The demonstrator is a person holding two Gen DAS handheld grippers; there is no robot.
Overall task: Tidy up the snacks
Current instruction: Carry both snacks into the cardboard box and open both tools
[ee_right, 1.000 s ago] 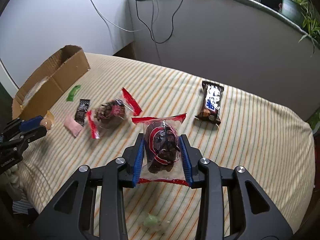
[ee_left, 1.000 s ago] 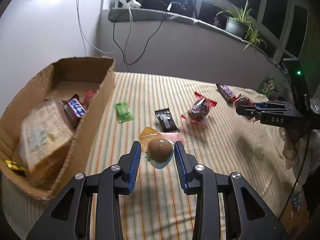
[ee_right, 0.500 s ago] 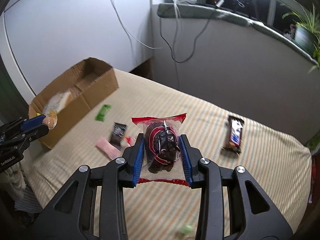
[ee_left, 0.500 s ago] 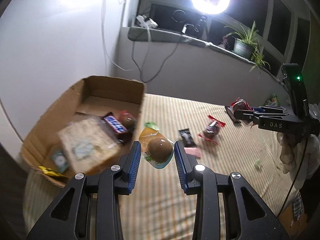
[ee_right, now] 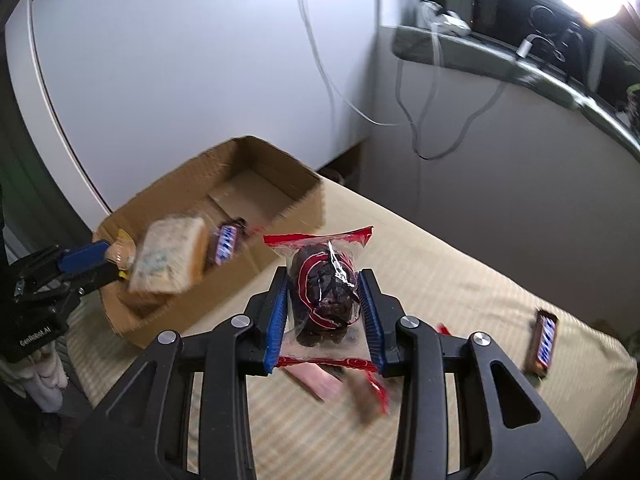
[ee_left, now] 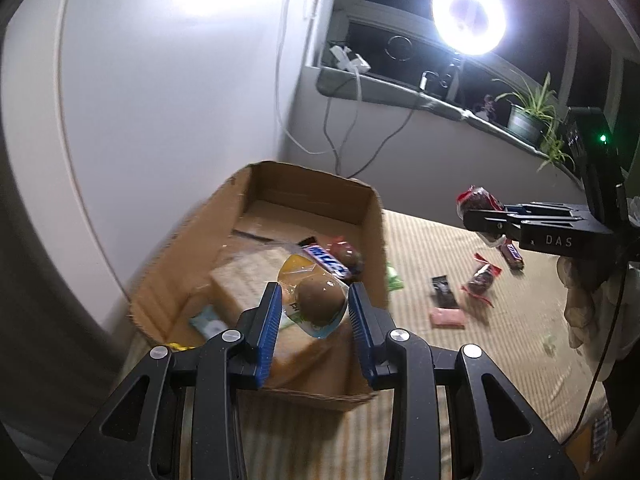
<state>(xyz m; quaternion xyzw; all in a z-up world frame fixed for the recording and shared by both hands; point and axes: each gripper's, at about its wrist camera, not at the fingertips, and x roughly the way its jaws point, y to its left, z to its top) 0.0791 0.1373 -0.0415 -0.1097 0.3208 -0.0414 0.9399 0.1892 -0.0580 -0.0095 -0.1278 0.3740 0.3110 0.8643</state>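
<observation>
My left gripper (ee_left: 313, 305) is shut on a brown egg-shaped snack in a clear wrapper (ee_left: 320, 300), held over the near part of the open cardboard box (ee_left: 304, 188). Inside the box lie a pale bread pack (ee_left: 244, 276), a blue candy bar (ee_left: 326, 261) and a round dark sweet (ee_left: 348, 257). My right gripper (ee_right: 324, 300) is shut on a dark chocolate snack in a red-edged clear wrapper (ee_right: 322, 284), above the striped bed just right of the box (ee_right: 256, 160). The same gripper (ee_left: 478, 216) shows at the right of the left wrist view, the left gripper (ee_right: 106, 258) at the left of the right wrist view.
Loose on the striped bed (ee_left: 500, 340) are a black packet (ee_left: 442, 290), a pink packet (ee_left: 447, 317), a red-wrapped sweet (ee_left: 482, 280), a green packet (ee_left: 394, 280) and a candy bar (ee_right: 544, 340). A ring light (ee_left: 468, 18), cables and a potted plant (ee_left: 526, 114) line the sill.
Both grippers have swung left and up toward the cardboard box, each keeping its snack. The left one has gone from over the bed to over the box; the right one is now beside it.
</observation>
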